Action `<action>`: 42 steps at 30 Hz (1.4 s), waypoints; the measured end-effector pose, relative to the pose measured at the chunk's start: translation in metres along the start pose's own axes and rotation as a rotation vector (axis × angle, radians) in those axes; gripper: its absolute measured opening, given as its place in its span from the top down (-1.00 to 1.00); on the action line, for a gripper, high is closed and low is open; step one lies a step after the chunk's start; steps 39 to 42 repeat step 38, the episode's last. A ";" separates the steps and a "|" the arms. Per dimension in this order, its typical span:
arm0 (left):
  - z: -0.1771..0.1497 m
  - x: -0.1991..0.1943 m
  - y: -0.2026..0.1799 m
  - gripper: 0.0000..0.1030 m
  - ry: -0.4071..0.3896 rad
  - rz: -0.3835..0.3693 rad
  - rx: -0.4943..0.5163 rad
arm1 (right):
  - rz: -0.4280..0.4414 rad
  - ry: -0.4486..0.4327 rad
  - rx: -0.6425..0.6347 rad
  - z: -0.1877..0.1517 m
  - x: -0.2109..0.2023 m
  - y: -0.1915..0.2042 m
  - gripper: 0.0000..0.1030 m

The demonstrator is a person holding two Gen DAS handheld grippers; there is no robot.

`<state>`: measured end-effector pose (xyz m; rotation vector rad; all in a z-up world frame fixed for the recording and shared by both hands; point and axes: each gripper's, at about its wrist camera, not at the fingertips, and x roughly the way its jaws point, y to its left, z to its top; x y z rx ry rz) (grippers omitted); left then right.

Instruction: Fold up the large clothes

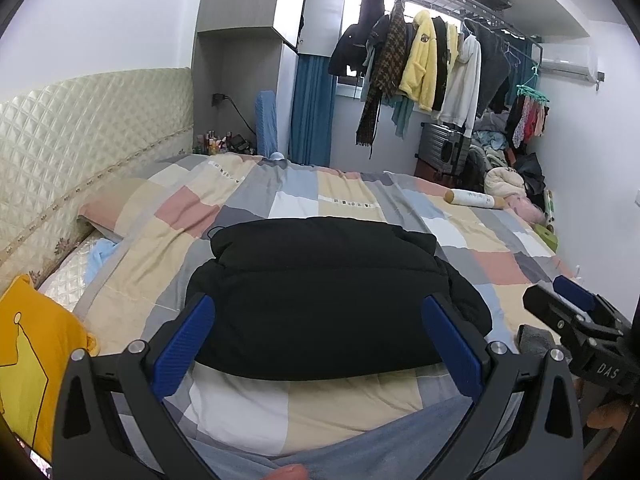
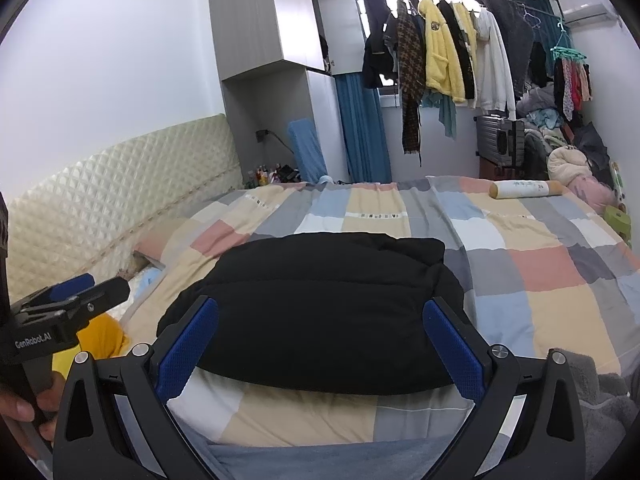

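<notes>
A black puffy jacket (image 1: 324,296) lies folded into a compact bundle on the patchwork bed cover (image 1: 352,200); it also shows in the right wrist view (image 2: 320,312). My left gripper (image 1: 320,320) is open and empty, held above the bundle's near edge. My right gripper (image 2: 320,324) is open and empty too, also held over the near edge. Each gripper shows in the other's view, the right one (image 1: 568,300) at the right side, the left one (image 2: 80,288) at the left side.
A yellow garment (image 1: 28,360) lies at the near left. A grey garment (image 2: 600,400) lies at the near right. A cream roll (image 2: 524,190) rests at the bed's far side. The padded headboard (image 1: 80,140) is at left. Hanging clothes (image 1: 424,60) and a suitcase (image 1: 444,148) stand beyond.
</notes>
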<state>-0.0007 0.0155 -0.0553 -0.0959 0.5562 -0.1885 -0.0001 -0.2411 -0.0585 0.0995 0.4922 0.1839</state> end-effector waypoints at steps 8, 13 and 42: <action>-0.001 0.003 -0.002 -1.00 0.013 0.006 -0.004 | -0.015 0.008 -0.001 0.000 0.001 0.001 -1.00; 0.000 0.005 0.000 -1.00 0.020 0.016 -0.006 | -0.019 0.016 0.011 -0.002 0.003 0.000 -1.00; -0.001 0.006 -0.003 -1.00 0.022 0.026 -0.005 | -0.023 0.012 0.008 -0.004 0.000 0.002 -1.00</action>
